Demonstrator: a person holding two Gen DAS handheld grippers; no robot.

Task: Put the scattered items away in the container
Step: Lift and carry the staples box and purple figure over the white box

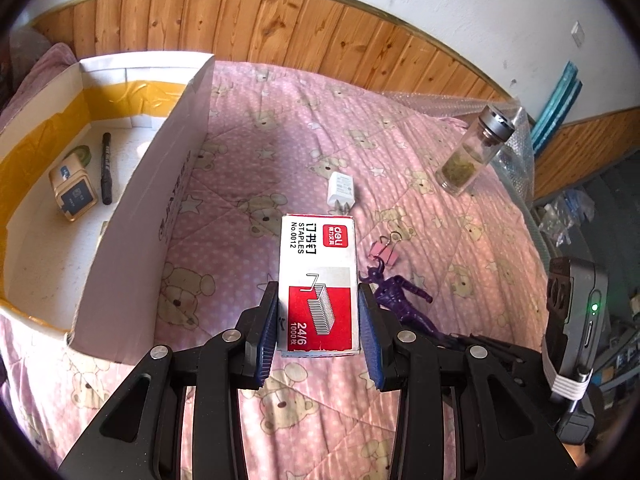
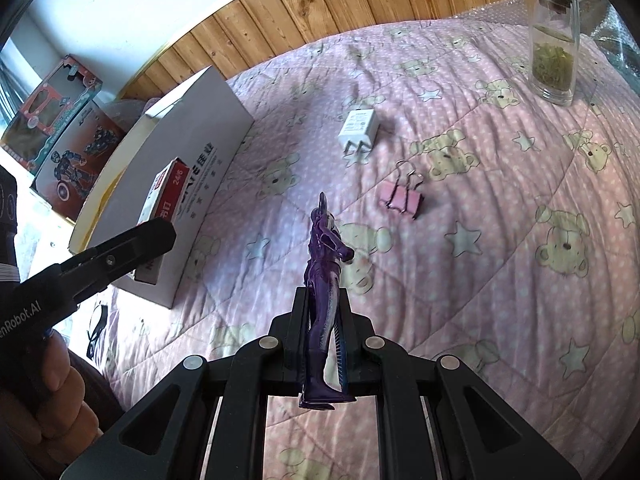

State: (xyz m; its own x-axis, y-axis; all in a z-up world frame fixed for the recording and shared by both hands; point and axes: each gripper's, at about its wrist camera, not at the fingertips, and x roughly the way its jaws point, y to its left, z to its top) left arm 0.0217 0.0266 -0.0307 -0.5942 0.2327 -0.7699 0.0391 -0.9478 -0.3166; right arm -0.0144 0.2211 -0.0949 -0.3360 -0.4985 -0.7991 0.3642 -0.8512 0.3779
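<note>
My left gripper [image 1: 319, 320] is shut on a red-and-white staples box [image 1: 318, 276], held above the pink quilt just right of the open cardboard box [image 1: 176, 184]. From the right wrist view the same staples box [image 2: 166, 196] shows in front of the cardboard box [image 2: 200, 140] wall. My right gripper [image 2: 323, 320] is shut on a purple toy figure [image 2: 325, 280], held upright by its legs; in the left wrist view the figure [image 1: 400, 296] hangs just right of the staples box. A white charger [image 2: 358, 128], a pink binder clip [image 2: 401, 198] and a glass bottle [image 2: 554, 52] lie on the quilt.
Inside the cardboard box lie a black marker [image 1: 106, 168] and a small tin [image 1: 73, 190]. Toy boxes [image 2: 60, 128] stand behind it by the wall. A person's hand [image 2: 52, 392] grips the left tool. Wooden panelling backs the bed; clutter sits beyond its right edge.
</note>
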